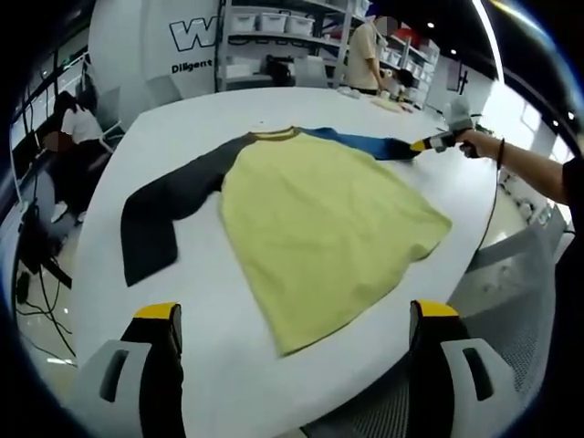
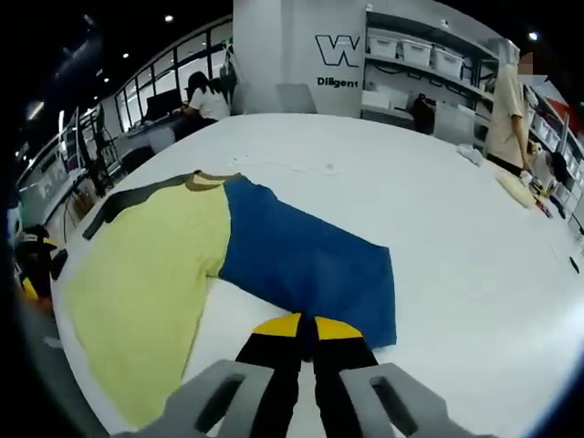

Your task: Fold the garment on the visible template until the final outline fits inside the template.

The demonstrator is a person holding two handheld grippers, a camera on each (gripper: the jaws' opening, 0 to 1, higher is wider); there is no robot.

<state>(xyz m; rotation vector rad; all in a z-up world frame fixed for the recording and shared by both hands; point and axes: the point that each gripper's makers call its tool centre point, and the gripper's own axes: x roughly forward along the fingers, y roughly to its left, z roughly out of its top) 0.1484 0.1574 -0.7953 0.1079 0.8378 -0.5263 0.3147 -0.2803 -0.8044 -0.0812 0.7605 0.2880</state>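
Note:
A shirt lies flat on the white table [image 1: 182, 137]: yellow body [image 1: 319, 228], dark grey sleeve [image 1: 160, 214], blue sleeve [image 1: 360, 141]. My left gripper [image 1: 295, 315] hangs wide open over the near table edge, just short of the yellow hem, holding nothing. My right gripper [image 1: 436, 141], held in a person's hand, sits at the far end of the blue sleeve. In the right gripper view its jaws [image 2: 308, 330] are shut on the edge of the blue sleeve [image 2: 306, 260], which spreads flat toward the yellow body [image 2: 146, 265] and the dark sleeve [image 2: 128, 196].
A mesh chair [image 1: 511, 338] stands by the near right table edge. Shelves with bins [image 1: 274, 36] line the back wall, and a person [image 1: 365, 55] stands there. Another person [image 1: 73, 123] sits at the left. Small items [image 2: 516, 187] lie on the far table.

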